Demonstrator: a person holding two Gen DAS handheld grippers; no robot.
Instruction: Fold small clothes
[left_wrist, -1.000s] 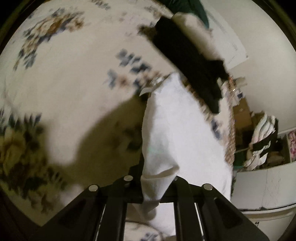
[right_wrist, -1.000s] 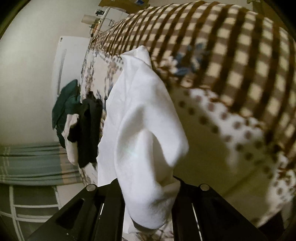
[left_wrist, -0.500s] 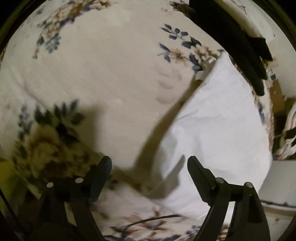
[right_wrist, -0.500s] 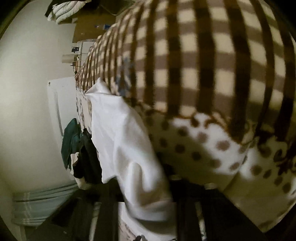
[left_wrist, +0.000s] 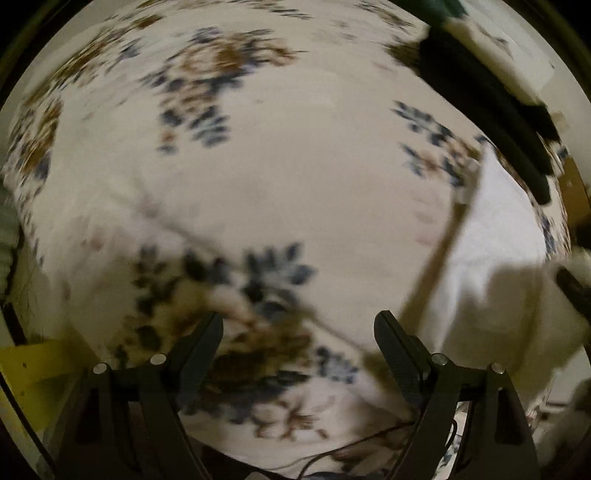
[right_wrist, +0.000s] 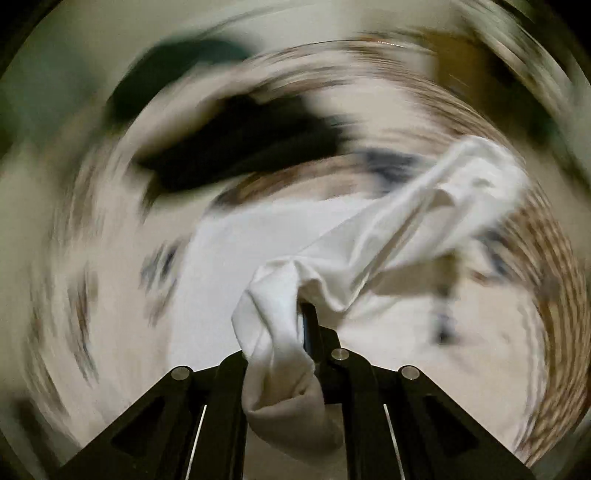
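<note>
Floral bedsheet (left_wrist: 295, 177): cream ground with blue and brown flower prints, fills nearly the whole left wrist view, blurred. It lies under and ahead of the left gripper (left_wrist: 298, 328).

White garment (left_wrist: 495, 266): lies on the sheet to the right of the left gripper, beyond its right finger, not between the fingers. In the right wrist view the same white garment (right_wrist: 280, 332) spreads ahead of the right gripper (right_wrist: 291, 332), one bunched end drawn up into it, another part trailing raised toward the upper right.

Black garment (left_wrist: 491, 107): far ahead and to the right of the left gripper, near the sheet's edge, beyond the white one. Also ahead and left of the right gripper, heavily smeared by motion blur.

Dark green cloth (right_wrist: 177, 70): beyond the black garment, upper left in the right wrist view; kind of item not readable.

Left gripper: fingers stand wide apart, nothing between them, only sheet below.

Right gripper: fingers together, clamped on the bunched end of the white garment.
</note>
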